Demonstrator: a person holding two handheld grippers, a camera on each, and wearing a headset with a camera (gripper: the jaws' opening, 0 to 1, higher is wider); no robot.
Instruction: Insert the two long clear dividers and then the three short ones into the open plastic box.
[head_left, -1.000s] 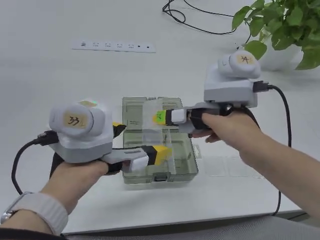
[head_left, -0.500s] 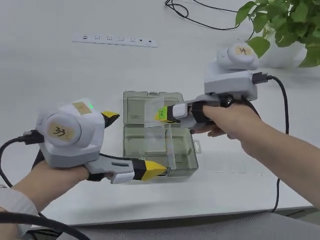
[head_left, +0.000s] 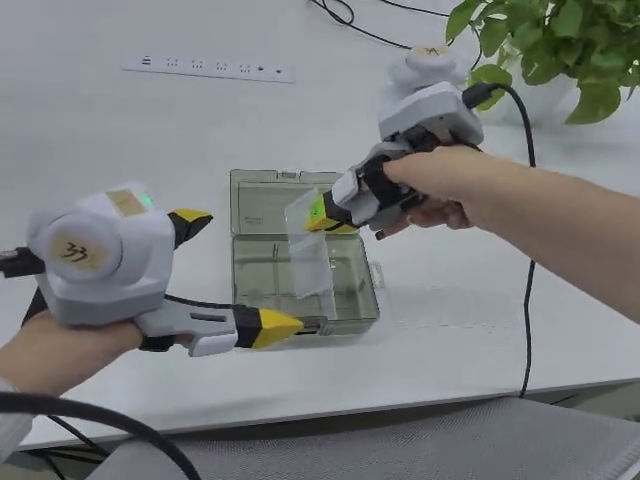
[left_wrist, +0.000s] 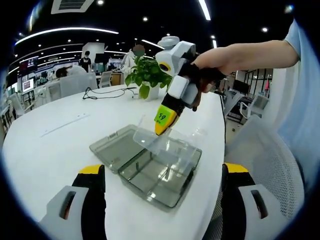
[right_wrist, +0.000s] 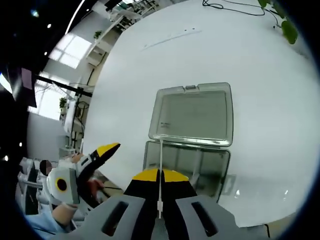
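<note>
Left: the left gripper (head_left: 232, 272), jaws wide apart and empty, its lower tip just beside the front wall of the open plastic box (head_left: 366, 298) on the desk (head_left: 120, 130). Centre: a clear divider (head_left: 308, 258) hangs tilted over the box's base, apparently not yet seated. Right: the right gripper (head_left: 322, 215), pitched downward, jaws clamped on the divider's upper edge. For a clean insertion, the divider should probably be brought upright, squared to the walls and lowered evenly, with the left gripper well placed to steady the box. Compared with one second earlier, the left gripper has drawn back from over the box, and the right gripper has tipped from level to nose-down.
</note>
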